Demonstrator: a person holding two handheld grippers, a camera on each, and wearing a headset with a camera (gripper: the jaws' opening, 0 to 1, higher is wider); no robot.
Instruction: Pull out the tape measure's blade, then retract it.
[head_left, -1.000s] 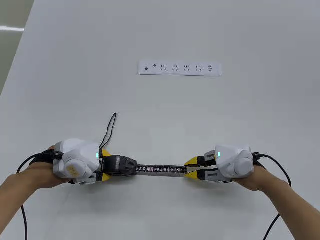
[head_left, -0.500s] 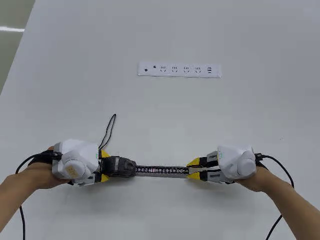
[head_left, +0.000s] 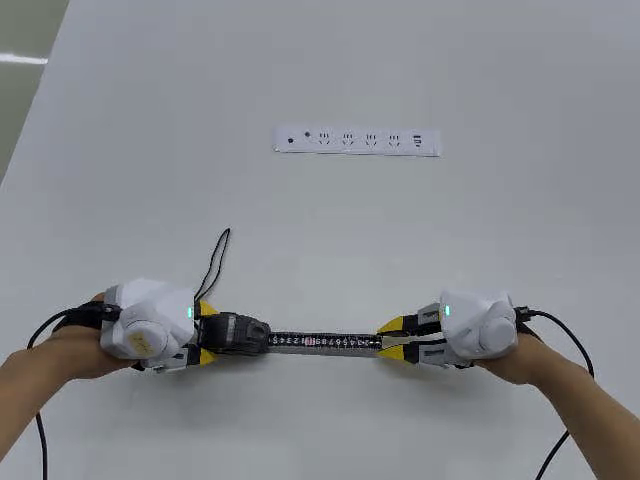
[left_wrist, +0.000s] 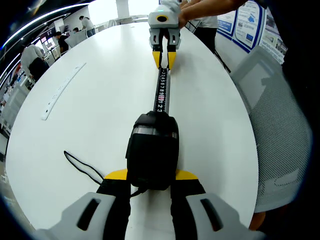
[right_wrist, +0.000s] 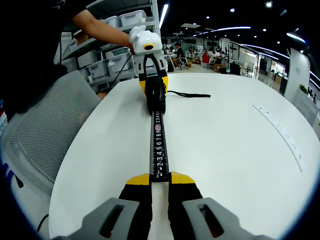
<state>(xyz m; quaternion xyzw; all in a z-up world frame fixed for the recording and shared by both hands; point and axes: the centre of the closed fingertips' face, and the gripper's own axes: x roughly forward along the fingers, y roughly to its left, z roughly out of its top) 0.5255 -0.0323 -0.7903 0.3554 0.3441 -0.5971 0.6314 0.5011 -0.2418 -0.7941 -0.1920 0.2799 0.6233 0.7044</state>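
Note:
A black tape measure case lies on the white table, with my left gripper shut on it; the case fills the space between the yellow-tipped jaws in the left gripper view. Its blade runs straight out to the right, printed with numbers. My right gripper is shut on the blade's end, and in the right gripper view the blade leads from the jaws to the case. A thin black wrist strap trails from the case toward the table's middle.
A white power strip lies flat on the table well beyond the grippers. Cables run back from both grippers along the person's forearms. Mesh chairs stand by the table's edge, and shelves and people show far off in the room.
My right gripper has moved a little to the right, drawing more blade out of the case. The left gripper holds the case almost in the same place.

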